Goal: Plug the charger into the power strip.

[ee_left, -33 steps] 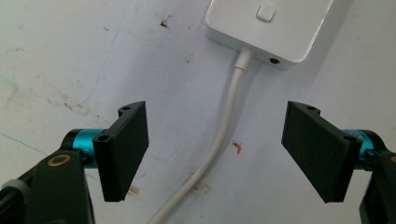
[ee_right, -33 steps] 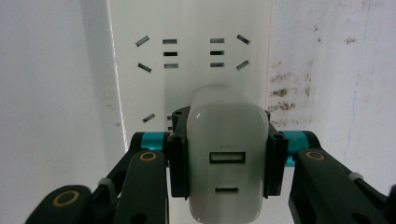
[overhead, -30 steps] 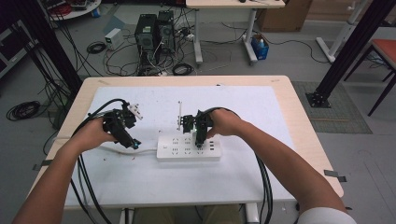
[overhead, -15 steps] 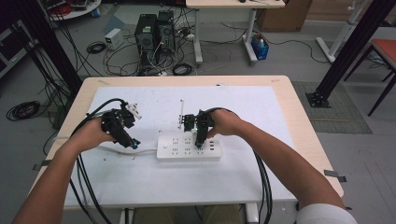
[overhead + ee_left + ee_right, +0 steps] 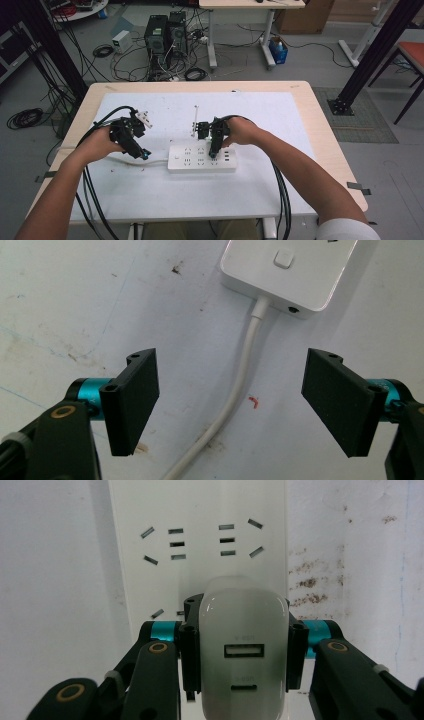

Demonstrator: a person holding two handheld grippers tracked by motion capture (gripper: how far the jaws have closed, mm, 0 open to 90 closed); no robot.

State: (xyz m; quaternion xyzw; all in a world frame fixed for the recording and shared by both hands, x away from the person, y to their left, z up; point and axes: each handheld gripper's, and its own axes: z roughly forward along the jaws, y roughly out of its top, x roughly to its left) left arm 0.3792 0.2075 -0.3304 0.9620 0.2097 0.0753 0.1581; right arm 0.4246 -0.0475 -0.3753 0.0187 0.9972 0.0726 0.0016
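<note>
The white tabletop [image 5: 150, 195] carries a white power strip [image 5: 202, 158], which lies directly under the right hand-held gripper [image 5: 244, 652]. That one is clamped on a white charger [image 5: 244, 655], held just above the strip's sockets. The left hand-held gripper [image 5: 230, 400] has its jaws apart, with the strip's white cord [image 5: 245, 365] running between them, untouched.

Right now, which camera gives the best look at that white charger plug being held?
The right gripper view: the white charger sits close up between the right gripper jaws, its two ports facing the camera, above the power strip. In the high view it is hidden behind the gripper and hand. The left gripper view shows the strip's switch end and cord instead.
</note>
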